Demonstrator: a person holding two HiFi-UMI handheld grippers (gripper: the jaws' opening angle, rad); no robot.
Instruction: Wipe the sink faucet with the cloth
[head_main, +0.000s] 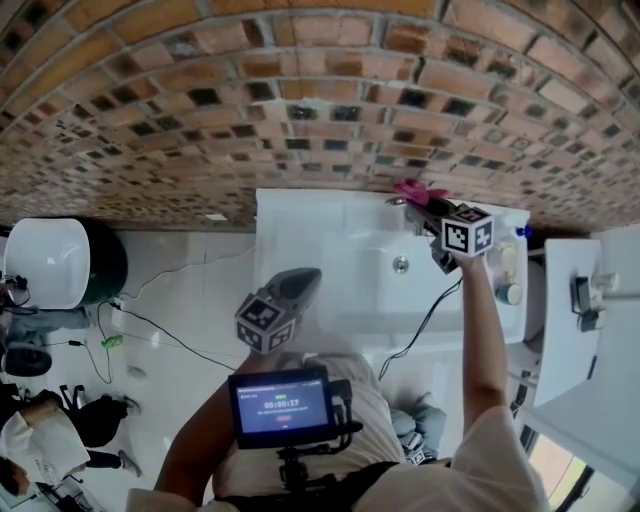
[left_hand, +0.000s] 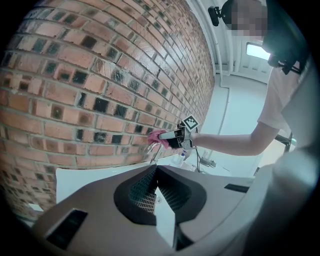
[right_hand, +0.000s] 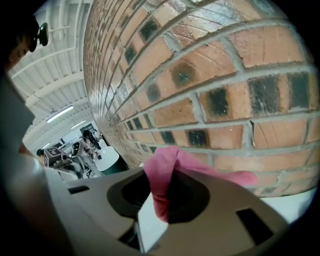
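Observation:
A pink cloth (head_main: 420, 190) is bunched at the back of the white sink (head_main: 300, 215), right at the chrome faucet (head_main: 398, 202) by the brick wall. My right gripper (head_main: 420, 206) is shut on the cloth and reaches it on an outstretched arm. In the right gripper view the cloth (right_hand: 172, 170) fills the jaws of the right gripper (right_hand: 161, 200) and hides the faucet. My left gripper (head_main: 303, 281) hangs shut and empty in front of the sink's left part. From the left gripper (left_hand: 157, 170) view, the faucet (left_hand: 154, 150) curves below the cloth (left_hand: 156, 135).
The brick wall (head_main: 300, 90) runs close behind the sink. Small bottles (head_main: 510, 290) stand on the sink's right side. A second white fixture (head_main: 575, 300) is to the right, and a white and dark green tub (head_main: 55, 262) and cables (head_main: 150, 325) are on the floor at the left.

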